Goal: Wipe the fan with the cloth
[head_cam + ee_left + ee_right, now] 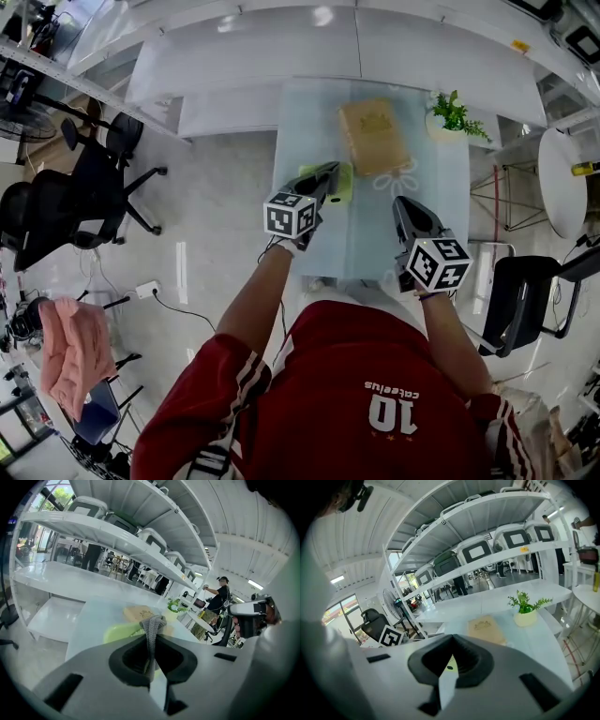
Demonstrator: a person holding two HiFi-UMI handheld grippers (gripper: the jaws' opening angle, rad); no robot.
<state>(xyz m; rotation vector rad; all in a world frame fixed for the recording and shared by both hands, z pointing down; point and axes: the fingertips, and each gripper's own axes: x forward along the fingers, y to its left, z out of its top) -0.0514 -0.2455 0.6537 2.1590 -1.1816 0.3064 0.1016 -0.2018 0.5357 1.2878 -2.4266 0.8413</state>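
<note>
Pinching knitted grey cloth (153, 624), left gripper (151, 639) overhangs glassy table (441, 211).

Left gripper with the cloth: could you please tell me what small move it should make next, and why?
Probably lower the left gripper slightly to press the grey cloth onto the lime-green fan: its jaws are shut on the cloth, which is poised over the fan.

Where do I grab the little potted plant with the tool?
Grip the pot, not the leaves. It stands upright and its wall is round, so the jaws can close on two opposite sides. Bring the empty right tool in level from the near side, below the spreading leaves.
</note>
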